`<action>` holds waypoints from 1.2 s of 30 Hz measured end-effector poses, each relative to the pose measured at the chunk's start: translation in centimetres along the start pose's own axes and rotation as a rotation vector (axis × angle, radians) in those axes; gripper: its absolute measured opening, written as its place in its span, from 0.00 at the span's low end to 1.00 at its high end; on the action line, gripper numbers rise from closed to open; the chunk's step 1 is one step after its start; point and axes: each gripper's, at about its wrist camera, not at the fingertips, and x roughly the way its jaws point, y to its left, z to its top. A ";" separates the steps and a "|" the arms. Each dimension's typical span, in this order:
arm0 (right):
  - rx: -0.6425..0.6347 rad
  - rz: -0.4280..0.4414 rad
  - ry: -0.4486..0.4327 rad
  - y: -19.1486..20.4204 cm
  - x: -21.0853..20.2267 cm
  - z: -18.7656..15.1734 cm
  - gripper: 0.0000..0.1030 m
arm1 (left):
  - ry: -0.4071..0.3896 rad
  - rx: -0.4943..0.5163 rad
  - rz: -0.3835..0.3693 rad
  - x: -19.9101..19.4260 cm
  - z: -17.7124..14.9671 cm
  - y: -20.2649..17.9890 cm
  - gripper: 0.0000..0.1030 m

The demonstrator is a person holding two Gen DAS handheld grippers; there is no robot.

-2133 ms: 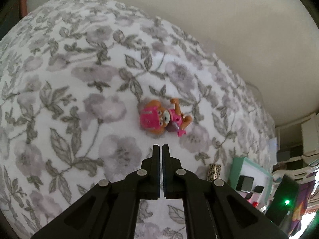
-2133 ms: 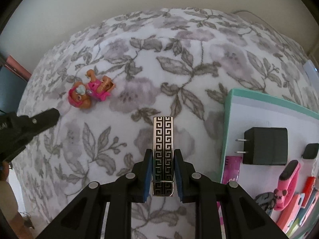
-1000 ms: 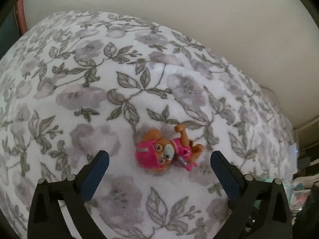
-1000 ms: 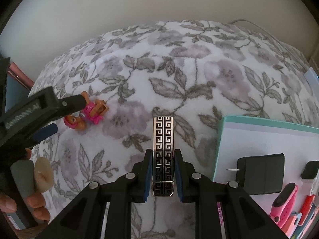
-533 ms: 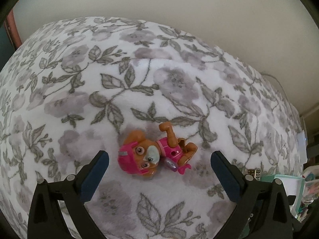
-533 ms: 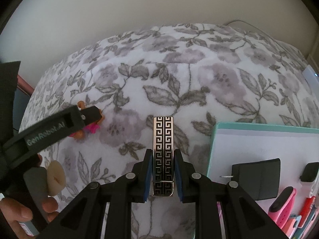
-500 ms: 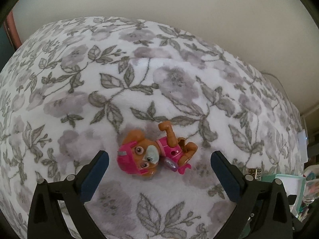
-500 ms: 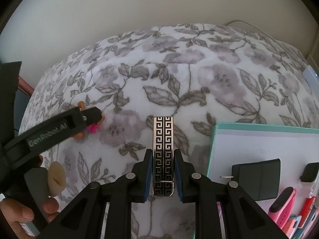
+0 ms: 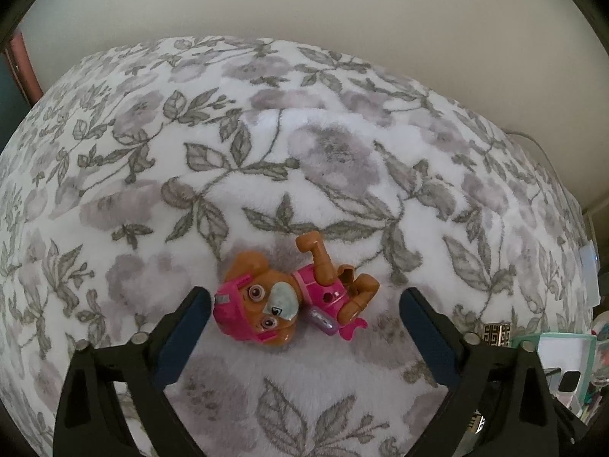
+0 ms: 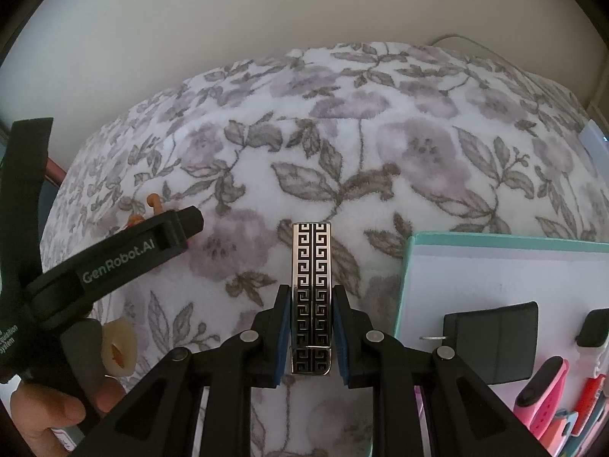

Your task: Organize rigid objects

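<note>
A soft white fleece blanket printed with grey-purple flowers and grey-green leaves (image 9: 289,152) covers the surface in both views. Behind it rises a plain cream wall (image 10: 266,11). A thin white cable (image 10: 453,40) runs along the blanket's far edge.

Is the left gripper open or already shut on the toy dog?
Open. The left gripper has its blue-padded fingers spread wide to either side of the toy dog, which lies on its side on the floral blanket, ungripped.

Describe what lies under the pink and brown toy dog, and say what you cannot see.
The toy dog lies on its side on the floral fleece blanket, between the open left gripper jaws. Whatever lies beneath the blanket is covered.
</note>
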 end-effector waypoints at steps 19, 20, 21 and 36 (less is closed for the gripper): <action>0.005 0.014 -0.019 0.0 -0.6 0.1 0.21 | -0.015 0.000 -0.008 -1.0 0.2 0.0 0.59; 0.006 0.016 -0.024 0.0 -0.8 0.1 0.21 | -0.016 0.000 -0.011 -1.2 0.2 0.0 0.60; 0.008 0.017 -0.027 0.0 -1.0 0.2 0.21 | -0.020 -0.002 -0.018 -1.4 0.3 0.0 0.60; 0.023 0.025 -0.043 -0.1 -1.7 0.2 0.21 | -0.039 0.008 -0.038 -3.0 0.7 -0.3 0.60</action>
